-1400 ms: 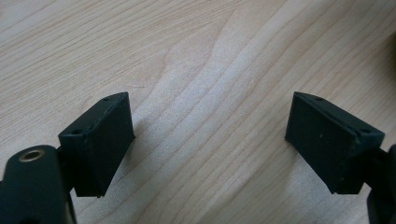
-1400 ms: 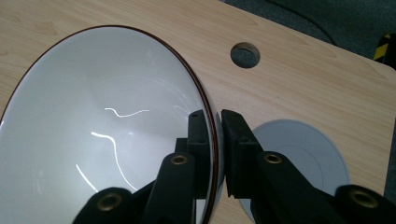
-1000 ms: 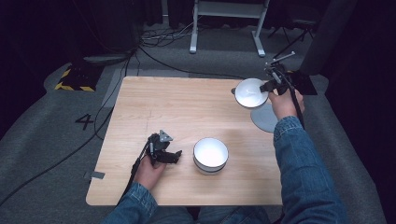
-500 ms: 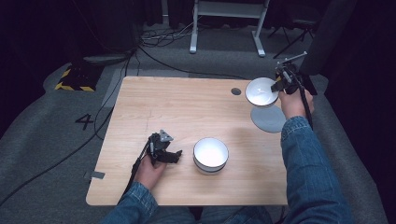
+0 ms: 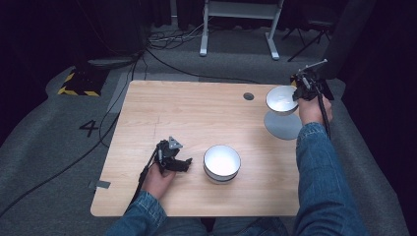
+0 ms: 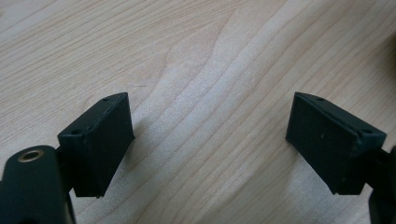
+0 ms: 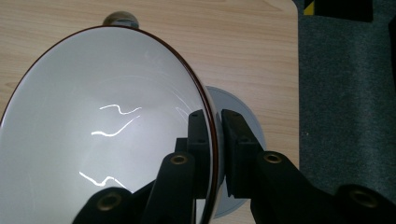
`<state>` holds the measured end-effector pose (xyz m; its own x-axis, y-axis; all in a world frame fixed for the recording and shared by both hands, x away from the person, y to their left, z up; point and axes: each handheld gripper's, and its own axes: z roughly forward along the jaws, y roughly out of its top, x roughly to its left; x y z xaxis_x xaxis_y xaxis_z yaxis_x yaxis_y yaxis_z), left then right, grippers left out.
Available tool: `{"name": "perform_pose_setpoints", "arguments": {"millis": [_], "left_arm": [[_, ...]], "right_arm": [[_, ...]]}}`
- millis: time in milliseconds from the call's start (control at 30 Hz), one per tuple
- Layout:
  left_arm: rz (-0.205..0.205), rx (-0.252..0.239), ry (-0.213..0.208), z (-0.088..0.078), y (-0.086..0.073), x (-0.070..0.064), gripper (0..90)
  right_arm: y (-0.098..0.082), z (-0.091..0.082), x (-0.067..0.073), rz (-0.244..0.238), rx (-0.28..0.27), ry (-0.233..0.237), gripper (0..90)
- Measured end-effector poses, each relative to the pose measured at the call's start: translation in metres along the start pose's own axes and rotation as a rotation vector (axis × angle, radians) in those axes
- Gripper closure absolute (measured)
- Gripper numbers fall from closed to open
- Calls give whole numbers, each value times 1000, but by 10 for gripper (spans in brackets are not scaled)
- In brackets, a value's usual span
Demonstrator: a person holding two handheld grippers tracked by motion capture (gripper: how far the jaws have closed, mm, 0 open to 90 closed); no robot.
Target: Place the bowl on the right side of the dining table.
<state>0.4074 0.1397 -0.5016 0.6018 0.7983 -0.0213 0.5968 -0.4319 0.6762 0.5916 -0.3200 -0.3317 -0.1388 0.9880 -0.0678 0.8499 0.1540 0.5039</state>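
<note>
Left gripper (image 5: 184, 164) rests on the wooden table (image 5: 162, 113) at the near-left, the person's left hand (image 5: 158, 179) behind it. In the left gripper view its jaws stand wide apart with nothing but bare wood grain between them; it holds nothing and touches nothing. Just to its right, near the table's front edge, sits a white bowl (image 5: 222, 163), upright, apart from the gripper's tips.

Further right, at the far-right corner, a small dark round hole (image 5: 249, 96) in the tabletop. Beside it the right gripper (image 5: 296, 93) is lifted off the surface, carrying a second white bowl with a dark red rim (image 5: 282, 100). The right gripper view shows the jaws pinched tight on the bowl's wall (image 7: 116, 126), one pad inside, one outside, rim between them; bowl is tilted in the grip. Below and just beside it lies a flat grey disc (image 5: 283, 126) that overhangs the table's right edge; the carried bowl hangs above it, not touching.

Step in hand, as judged: transport of the gripped bowl, likely toward the bowl at the front for stacking. Next move calls for carrying it across at height, levelling it, centring over the resting bowl, lowering gently, then releasing. Left gripper may need to steady the lower bowl. Risk: thin rim pinch could slip if the bowl swings.
</note>
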Motion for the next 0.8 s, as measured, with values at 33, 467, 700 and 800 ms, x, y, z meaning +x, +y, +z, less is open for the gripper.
{"name": "perform_pose_setpoints", "arguments": {"millis": [33,467,700,800], "left_arm": [[0,0,0,0,0,0,148],[15,-3,8,0,1,1,148],[16,-3,10,0,1,1,148],[16,-4,11,0,1,1,148]], "right_arm": [[0,2,-2,7,0,-2,830],[-3,23,-9,49,47,-18,830],[-10,39,-11,63,85,-29,830],[-11,42,-12,66,92,-29,830]]}}
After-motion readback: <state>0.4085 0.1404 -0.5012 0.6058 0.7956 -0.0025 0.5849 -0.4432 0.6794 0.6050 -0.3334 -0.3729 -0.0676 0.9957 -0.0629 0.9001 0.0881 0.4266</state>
